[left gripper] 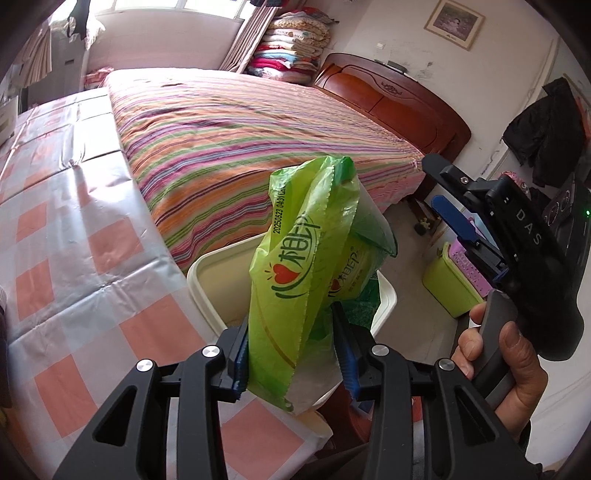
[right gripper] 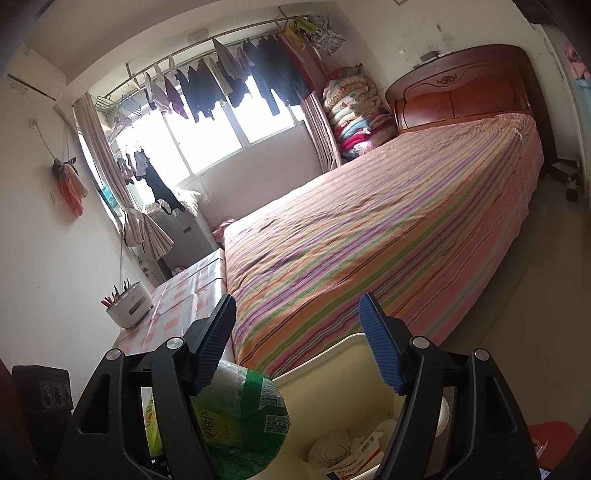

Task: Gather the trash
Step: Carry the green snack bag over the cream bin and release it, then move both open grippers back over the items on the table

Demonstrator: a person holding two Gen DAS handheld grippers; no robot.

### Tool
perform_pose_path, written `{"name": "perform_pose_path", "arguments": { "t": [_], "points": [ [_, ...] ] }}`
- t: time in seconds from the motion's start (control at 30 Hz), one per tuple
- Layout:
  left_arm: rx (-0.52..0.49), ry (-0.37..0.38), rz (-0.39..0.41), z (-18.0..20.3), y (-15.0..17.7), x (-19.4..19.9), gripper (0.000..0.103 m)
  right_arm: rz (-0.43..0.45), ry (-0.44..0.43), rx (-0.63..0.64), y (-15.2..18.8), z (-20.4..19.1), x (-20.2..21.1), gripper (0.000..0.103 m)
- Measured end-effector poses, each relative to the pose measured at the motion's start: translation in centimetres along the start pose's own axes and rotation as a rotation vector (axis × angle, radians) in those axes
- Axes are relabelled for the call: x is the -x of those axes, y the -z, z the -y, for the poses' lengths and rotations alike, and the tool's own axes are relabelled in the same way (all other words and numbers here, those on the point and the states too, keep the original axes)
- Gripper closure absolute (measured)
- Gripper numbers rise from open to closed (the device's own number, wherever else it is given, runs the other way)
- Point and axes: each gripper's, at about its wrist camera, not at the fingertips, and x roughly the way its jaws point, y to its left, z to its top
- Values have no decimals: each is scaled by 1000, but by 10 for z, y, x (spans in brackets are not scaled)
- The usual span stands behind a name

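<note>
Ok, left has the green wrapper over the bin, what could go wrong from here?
1. The left gripper pinches only the low end of the green plastic wrapper; the floppy top could catch the cream bin's rim or spill out.
2. The right gripper, open and empty, is close beside the wrapper and might snag it.
3. The bin already holds paper scraps, so light plastic may sit high.

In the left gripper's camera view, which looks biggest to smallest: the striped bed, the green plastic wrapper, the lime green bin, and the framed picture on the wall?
1. Striped bed
2. Green plastic wrapper, though it is nearest the camera, which inflates it
3. Lime green bin
4. Framed picture, close to the bin in apparent size, and farthest away
</note>
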Motion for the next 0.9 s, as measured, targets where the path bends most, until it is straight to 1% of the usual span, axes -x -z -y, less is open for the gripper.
{"name": "perform_pose_path", "arguments": {
  "t": [0.1,0.13,0.17,0.23,0.3,0.4,0.57,0.73,0.77,0.9],
  "points": [
    [-25,-8,31,5,0,4,53,10,-1,-7,0,1,2,35],
    [-31,-16,45,6,0,6,44,13,0,-6,0,1,2,35],
    [-35,-28,64,8,0,8,37,13,0,-7,0,1,2,35],
    [-38,-41,94,8,0,14,34,15,-2,-8,2,1,3,35],
    [-38,-45,106,6,-1,19,33,14,-2,-5,3,-1,2,35],
    [-29,-70,159,0,-1,35,33,15,-12,-2,5,-4,2,35],
    [-41,-164,245,-12,3,68,33,-10,-35,19,8,-17,-6,35],
    [-41,-249,301,-35,9,98,32,-47,-72,62,18,-41,-17,33],
    [-31,-267,310,-43,10,104,32,-55,-80,72,21,-48,-20,33],
    [34,-295,337,-71,15,122,32,-97,-114,113,34,-73,-31,32]
  ]
}}
